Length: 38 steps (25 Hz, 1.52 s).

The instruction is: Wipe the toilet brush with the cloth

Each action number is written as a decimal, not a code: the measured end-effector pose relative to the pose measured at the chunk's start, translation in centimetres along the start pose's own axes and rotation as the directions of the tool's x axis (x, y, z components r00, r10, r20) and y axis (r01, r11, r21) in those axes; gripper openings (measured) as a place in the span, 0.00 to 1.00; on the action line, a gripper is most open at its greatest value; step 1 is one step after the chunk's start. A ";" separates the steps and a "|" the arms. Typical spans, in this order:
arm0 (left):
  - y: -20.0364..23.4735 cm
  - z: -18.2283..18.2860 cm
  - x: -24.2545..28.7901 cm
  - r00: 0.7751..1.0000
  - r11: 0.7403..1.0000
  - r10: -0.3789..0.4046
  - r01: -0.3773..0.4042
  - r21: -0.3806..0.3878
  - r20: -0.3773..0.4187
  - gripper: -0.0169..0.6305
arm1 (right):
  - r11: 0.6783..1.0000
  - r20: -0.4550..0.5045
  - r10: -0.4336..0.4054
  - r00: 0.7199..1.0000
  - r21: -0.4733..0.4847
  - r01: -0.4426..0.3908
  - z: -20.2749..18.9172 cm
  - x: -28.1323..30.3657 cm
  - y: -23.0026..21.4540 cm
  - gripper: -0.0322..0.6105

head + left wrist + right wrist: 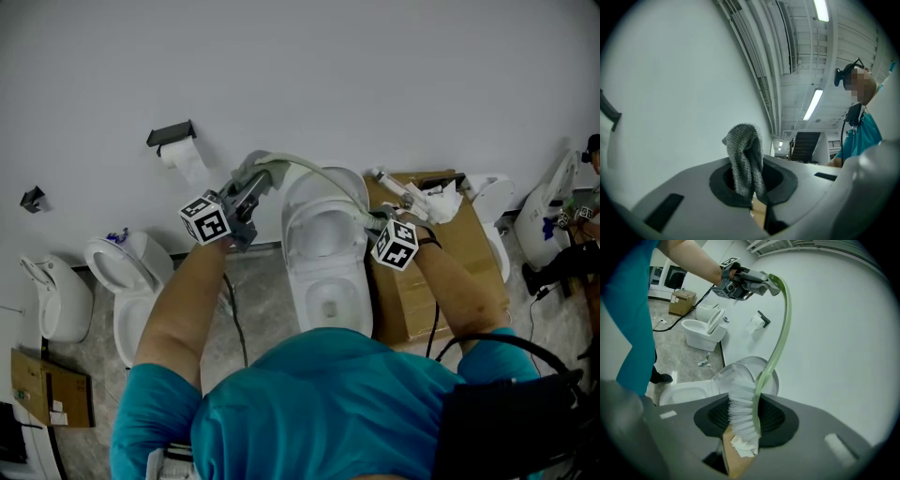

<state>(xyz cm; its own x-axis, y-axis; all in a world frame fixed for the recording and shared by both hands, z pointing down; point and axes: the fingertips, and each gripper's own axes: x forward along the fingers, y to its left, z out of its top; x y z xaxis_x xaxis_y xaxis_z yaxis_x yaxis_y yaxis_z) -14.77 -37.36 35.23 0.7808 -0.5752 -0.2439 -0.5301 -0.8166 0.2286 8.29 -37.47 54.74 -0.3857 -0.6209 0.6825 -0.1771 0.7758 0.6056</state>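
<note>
The toilet brush has a pale green curved handle [323, 173] that arcs over the white toilet [328, 272]. Its white bristle head [739, 413] sits between my right gripper's [740, 430] jaws, which are shut on it. The handle [782, 329] rises from there to my left gripper [747, 283]. A grey knitted cloth [744, 157] stands up between the jaws of my left gripper [752, 199], pinched there. In the head view the cloth [251, 169] covers the handle's far end at my left gripper [255, 187], and my right gripper [380, 220] is at the toilet's right side.
A cardboard box [473, 258] with white paper scraps stands right of the toilet. Two more toilets [122, 272] stand at the left, under a paper roll holder [173, 136] on the white wall. A cable runs over the grey floor. A person [577, 234] sits far right.
</note>
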 end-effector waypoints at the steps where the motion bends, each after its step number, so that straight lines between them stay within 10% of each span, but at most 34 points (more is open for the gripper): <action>1: 0.3 -0.7 -0.7 1.000 1.000 0.016 -0.016 -0.013 -0.005 0.06 | 1.000 0.005 0.000 1.000 0.014 0.000 -0.2 -0.2 0.2 0.27; 10: 0.3 -7.0 -10.5 0.985 0.975 0.166 -0.170 -0.141 -0.034 0.06 | 0.950 0.128 -0.028 0.991 0.312 -0.014 -1.7 -4.0 0.9 0.27; 20: -1.8 -12.0 -15.7 0.938 0.949 0.257 -0.290 -0.123 -0.232 0.06 | 0.758 0.346 -0.154 0.926 0.643 -0.114 -1.8 -8.3 -1.8 0.27; 29: -2.9 -13.0 -15.2 0.931 0.946 0.263 -0.301 -0.120 -0.254 0.06 | 0.538 0.563 -0.272 0.781 0.761 -0.361 0.6 -11.6 -5.2 0.27; 38: -3.6 -12.5 -14.8 0.929 0.949 0.262 -0.297 -0.104 -0.262 0.06 | 0.545 0.556 -0.252 0.792 0.758 -0.358 0.8 -11.4 -4.8 0.27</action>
<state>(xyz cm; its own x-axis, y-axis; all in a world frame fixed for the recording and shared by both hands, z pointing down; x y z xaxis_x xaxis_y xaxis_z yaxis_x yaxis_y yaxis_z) -20.33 -25.28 49.76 0.6728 -0.7354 0.0802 -0.7009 -0.5990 0.3873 12.81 -34.03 43.72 -0.7639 -0.6250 0.1606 -0.6449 0.7306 -0.2243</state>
